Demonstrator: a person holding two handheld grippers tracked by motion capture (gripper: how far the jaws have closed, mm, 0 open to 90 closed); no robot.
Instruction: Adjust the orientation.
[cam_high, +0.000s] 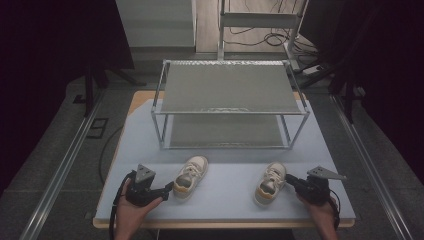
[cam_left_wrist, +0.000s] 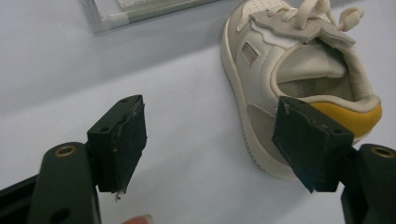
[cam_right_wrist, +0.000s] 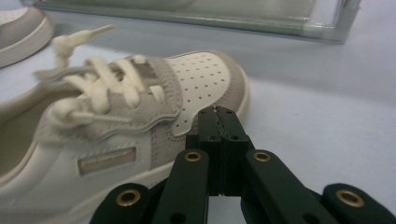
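Two small pale shoes lie on the near part of the worktop (cam_high: 225, 200), in front of a metal rack (cam_high: 230, 102). The left tool (cam_high: 169, 189), jaws spread and empty, sits just left of the left shoe (cam_high: 191, 176). The right tool (cam_high: 288, 178), jaws pressed together on nothing, points at the side of the right shoe (cam_high: 270, 182).

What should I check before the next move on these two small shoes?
1. Left tongs open beside the left cream leather shoe with yellow heel lining: ok.
2. Right tongs open for a grasp: not ok, shut.
3. Right tongs against the side of the right cream shoe: cannot tell if touching.
4. Both shoes upright on the pale blue table mat: ok.
5. Grey metal two-tier rack shelves free: ok.
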